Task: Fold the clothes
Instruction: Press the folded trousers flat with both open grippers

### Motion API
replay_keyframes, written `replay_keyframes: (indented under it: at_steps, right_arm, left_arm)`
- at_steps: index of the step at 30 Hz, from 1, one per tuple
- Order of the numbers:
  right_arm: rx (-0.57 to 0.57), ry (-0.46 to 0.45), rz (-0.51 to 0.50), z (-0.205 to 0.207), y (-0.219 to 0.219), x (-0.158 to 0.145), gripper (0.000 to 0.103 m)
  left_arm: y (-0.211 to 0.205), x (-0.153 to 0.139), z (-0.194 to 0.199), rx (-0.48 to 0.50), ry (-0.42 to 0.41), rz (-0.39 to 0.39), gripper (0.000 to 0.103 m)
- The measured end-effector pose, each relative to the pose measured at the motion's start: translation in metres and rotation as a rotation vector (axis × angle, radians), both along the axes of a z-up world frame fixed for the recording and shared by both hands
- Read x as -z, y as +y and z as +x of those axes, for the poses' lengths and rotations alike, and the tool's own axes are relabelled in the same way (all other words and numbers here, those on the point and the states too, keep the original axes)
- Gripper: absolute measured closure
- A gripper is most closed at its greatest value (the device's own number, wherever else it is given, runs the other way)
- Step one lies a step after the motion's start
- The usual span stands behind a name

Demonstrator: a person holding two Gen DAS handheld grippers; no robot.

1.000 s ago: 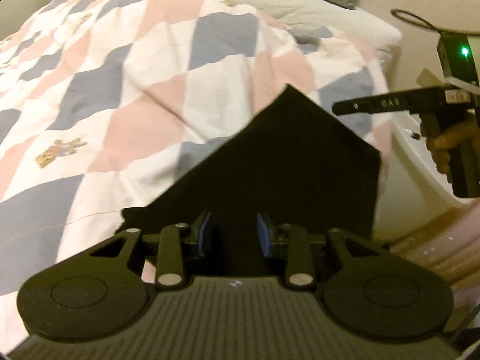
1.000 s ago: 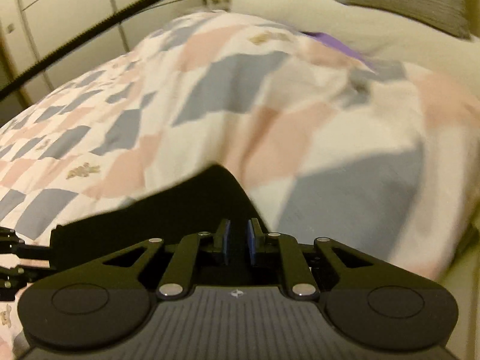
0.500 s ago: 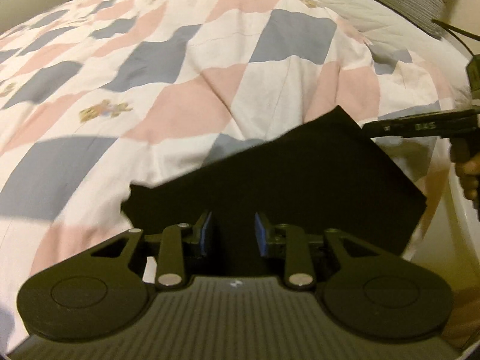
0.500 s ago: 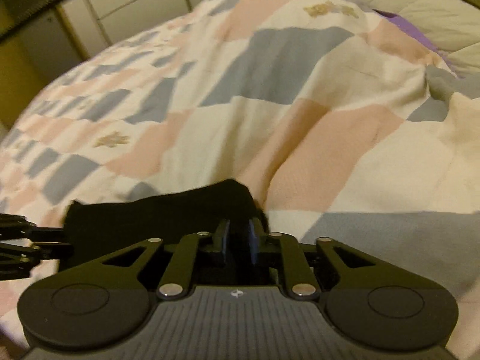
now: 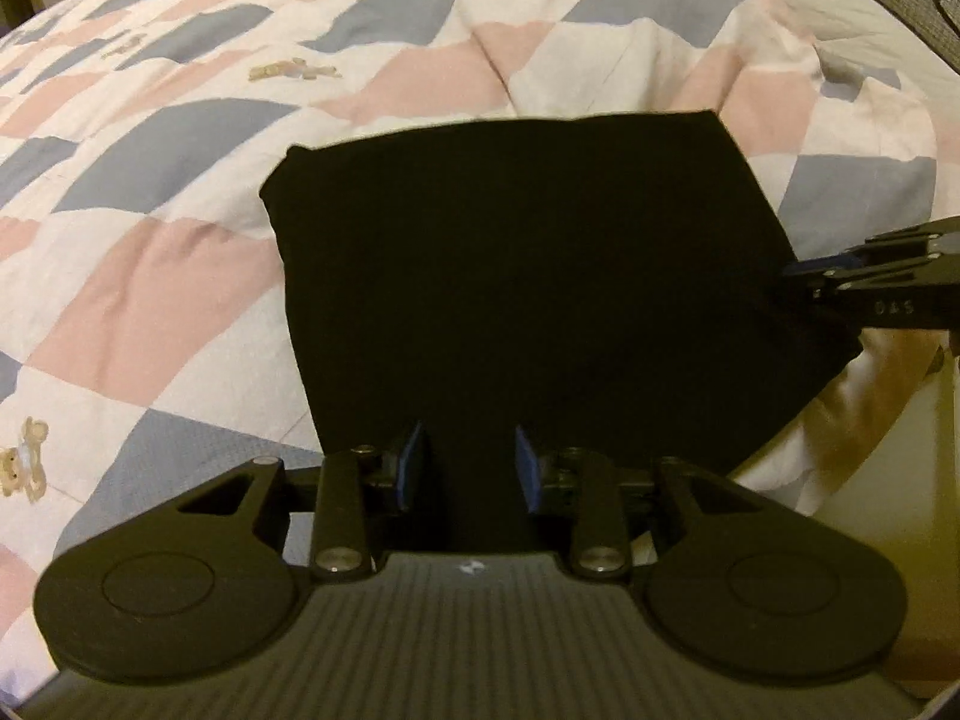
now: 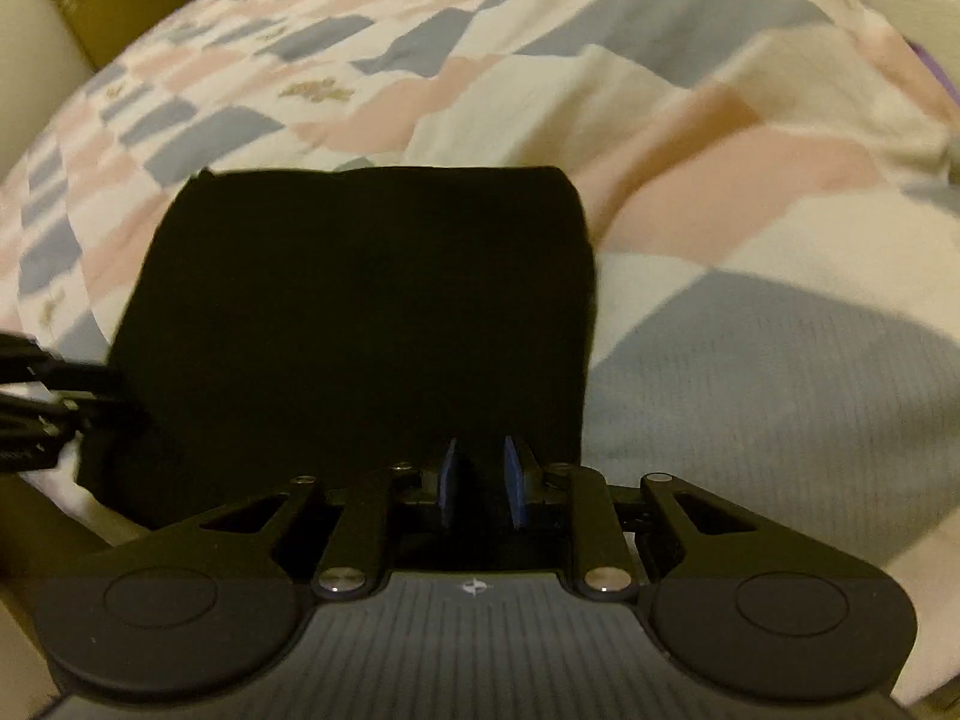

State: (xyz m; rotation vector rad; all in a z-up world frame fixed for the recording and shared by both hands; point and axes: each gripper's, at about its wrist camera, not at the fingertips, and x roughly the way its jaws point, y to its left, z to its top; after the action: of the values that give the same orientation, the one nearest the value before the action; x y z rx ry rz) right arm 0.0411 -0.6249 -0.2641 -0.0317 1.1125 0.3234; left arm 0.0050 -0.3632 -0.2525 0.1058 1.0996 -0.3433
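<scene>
quilt (image 5: 180,252), patchwork of pink, grey and cream, fills the upper and left of both views with open room beyond the cloth's far edge. black garment (image 5: 528,276), a flat rectangle in centre frame, stretches forward from both tools, near edge at the bed's rim. left gripper (image 5: 468,468) and right gripper (image 6: 478,480) each stand slightly parted over that near edge, the cloth between the pads; a firm clamp cannot be told.

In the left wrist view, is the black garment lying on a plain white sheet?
No. The black garment lies on a quilt patterned with pink, grey-blue and white diamonds, with small bear prints.
</scene>
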Motion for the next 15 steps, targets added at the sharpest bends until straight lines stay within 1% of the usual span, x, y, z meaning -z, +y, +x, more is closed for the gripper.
replay_keyframes:
  at_steps: [2,6,8,10,12,15]
  right_arm:
    - [0.005,0.002,0.005,-0.002,-0.001,-0.003,0.081]
    - [0.032,-0.003,0.026,-0.009,-0.005,-0.017,0.081]
    - [0.038,-0.004,0.025,-0.012,-0.005,-0.019,0.08]
    - [0.041,0.001,0.021,-0.015,-0.005,-0.018,0.08]
    - [0.028,-0.005,0.005,-0.015,-0.002,-0.01,0.08]
    - [0.014,-0.015,-0.013,-0.014,0.001,-0.007,0.078]
  left_arm:
    - [0.0,-0.007,-0.004,-0.004,0.0,-0.016,0.075]
    - [-0.001,-0.017,-0.016,0.004,-0.012,-0.018,0.075]
    - [-0.001,-0.014,-0.019,0.0,-0.002,-0.017,0.074]
    - [-0.004,-0.003,-0.019,-0.003,0.02,0.008,0.073]
    - [-0.007,0.005,-0.019,-0.011,0.028,0.016,0.072]
    - [-0.012,0.0,-0.019,-0.026,0.015,0.024,0.073]
